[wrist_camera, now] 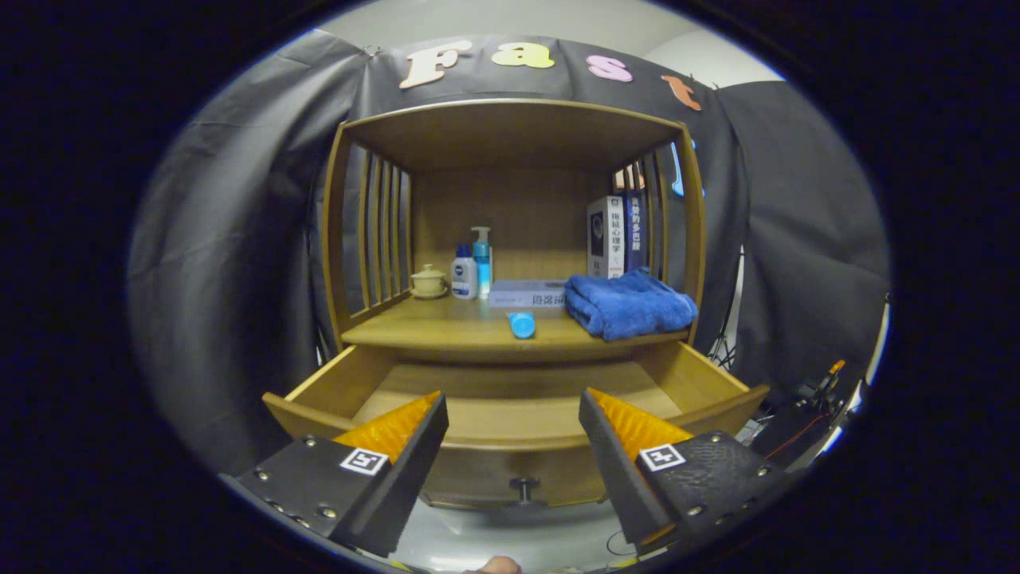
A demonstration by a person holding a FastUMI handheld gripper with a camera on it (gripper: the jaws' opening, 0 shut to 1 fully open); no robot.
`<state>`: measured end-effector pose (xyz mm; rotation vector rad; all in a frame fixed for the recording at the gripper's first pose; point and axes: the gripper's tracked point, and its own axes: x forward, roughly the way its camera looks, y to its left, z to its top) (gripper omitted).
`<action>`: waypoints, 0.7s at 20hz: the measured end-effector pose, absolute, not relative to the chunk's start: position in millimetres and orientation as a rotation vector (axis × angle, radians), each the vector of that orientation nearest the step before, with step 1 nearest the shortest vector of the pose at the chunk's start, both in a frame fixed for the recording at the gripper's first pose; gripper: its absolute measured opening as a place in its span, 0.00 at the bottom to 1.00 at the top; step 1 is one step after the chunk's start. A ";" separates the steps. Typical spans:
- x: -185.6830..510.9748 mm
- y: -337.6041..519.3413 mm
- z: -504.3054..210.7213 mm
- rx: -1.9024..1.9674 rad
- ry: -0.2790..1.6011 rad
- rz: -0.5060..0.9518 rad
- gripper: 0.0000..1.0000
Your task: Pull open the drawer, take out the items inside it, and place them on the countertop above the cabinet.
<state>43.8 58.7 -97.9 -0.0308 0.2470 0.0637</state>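
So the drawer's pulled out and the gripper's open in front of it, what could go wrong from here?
1. The small blue round item lies near the front edge of the wooden countertop; a nudge could roll it back into the open wooden drawer.
2. The folded blue towel overhangs that edge and could get dragged off.
3. The open gripper hangs over the drawer's front panel; dropping lower, its fingers may strike the panel or the dark round knob.

Open drawer (510,399) under countertop (446,325), towel (629,303) right (books (617,235) behind), bottles (472,271) left.
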 end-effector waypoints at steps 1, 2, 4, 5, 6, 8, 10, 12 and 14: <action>41.5 58.8 -102.5 -0.018 0.248 0.070 0.99; 40.1 58.6 -108.4 -0.009 0.252 0.074 0.99; 40.5 54.7 -119.5 0.000 0.261 0.073 0.99; 42.6 54.6 -125.7 0.011 0.268 0.077 0.99; 46.6 54.5 -132.7 0.025 0.276 0.081 0.99; 51.5 45.9 -127.8 0.036 0.239 0.068 0.98; 49.1 42.2 -127.8 0.068 0.222 0.063 0.95; 47.9 38.9 -129.5 0.074 0.214 0.051 0.95; 49.8 40.0 -130.6 0.052 0.225 0.052 0.95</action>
